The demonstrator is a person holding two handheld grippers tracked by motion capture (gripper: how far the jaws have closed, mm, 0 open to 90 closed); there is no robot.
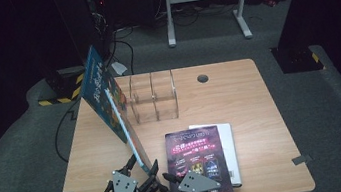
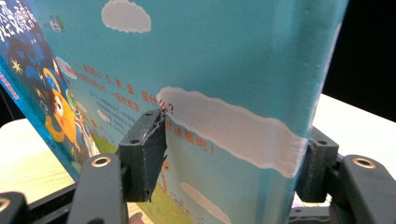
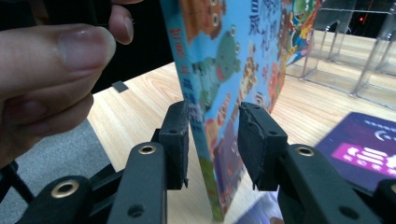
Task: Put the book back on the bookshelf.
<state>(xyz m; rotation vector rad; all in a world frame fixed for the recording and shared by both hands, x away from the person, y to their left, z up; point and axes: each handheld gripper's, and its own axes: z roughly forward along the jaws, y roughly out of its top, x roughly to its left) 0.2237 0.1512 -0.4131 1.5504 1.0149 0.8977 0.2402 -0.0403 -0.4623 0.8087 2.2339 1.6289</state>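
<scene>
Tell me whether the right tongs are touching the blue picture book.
Cannot tell. In the right gripper view, the right tongs straddle the blue picture book; the right pad stands apart from the cover, but the left pad sits too close to judge.

Blue picture book (cartoon cover), upright on edge, tilted, beside the acrylic rack

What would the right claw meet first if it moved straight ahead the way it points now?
Probably nothing new: the book already stands between its jaws. Pushed on, the right claw would slide along it toward the clear rack, though depth is unclear.
</scene>
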